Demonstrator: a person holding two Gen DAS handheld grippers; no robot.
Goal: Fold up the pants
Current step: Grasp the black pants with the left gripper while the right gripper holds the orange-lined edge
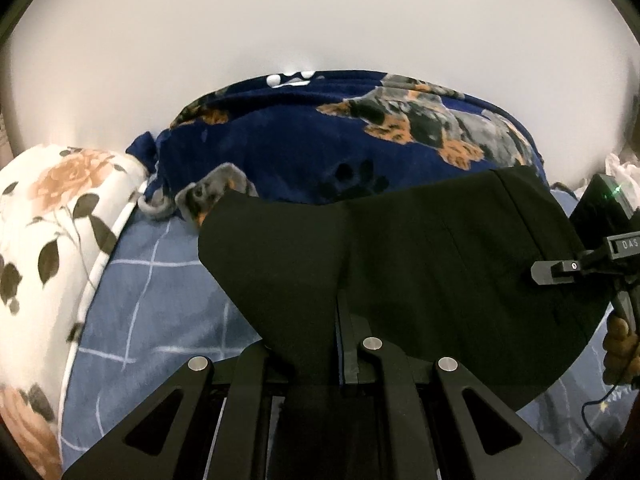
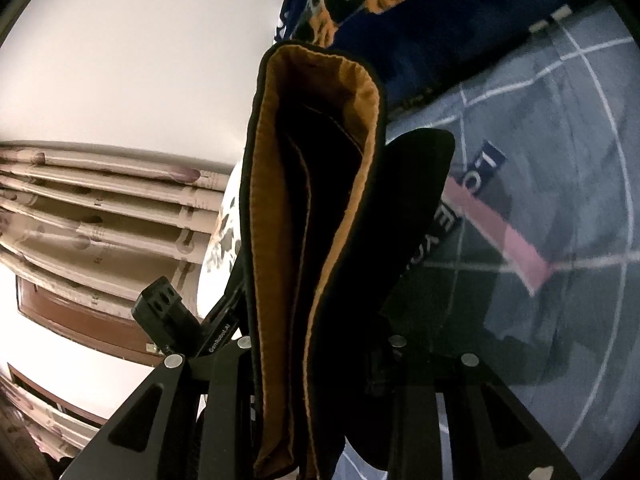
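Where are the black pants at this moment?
The black pants hang above the blue checked sheet, before the navy dog blanket, clamped by the left gripper and the right gripper.

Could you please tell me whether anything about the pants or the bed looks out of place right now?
Nothing looks damaged. The black pants hang off the bedsheet, clamped in both grippers, and their tan waistband lining gapes open.

Left wrist view looks level and close across bed toward wall [image 1: 320, 20]. Right wrist view is rolled sideways, very close. Both share pants [image 1: 440, 248], dog-print blanket [image 1: 312, 140].
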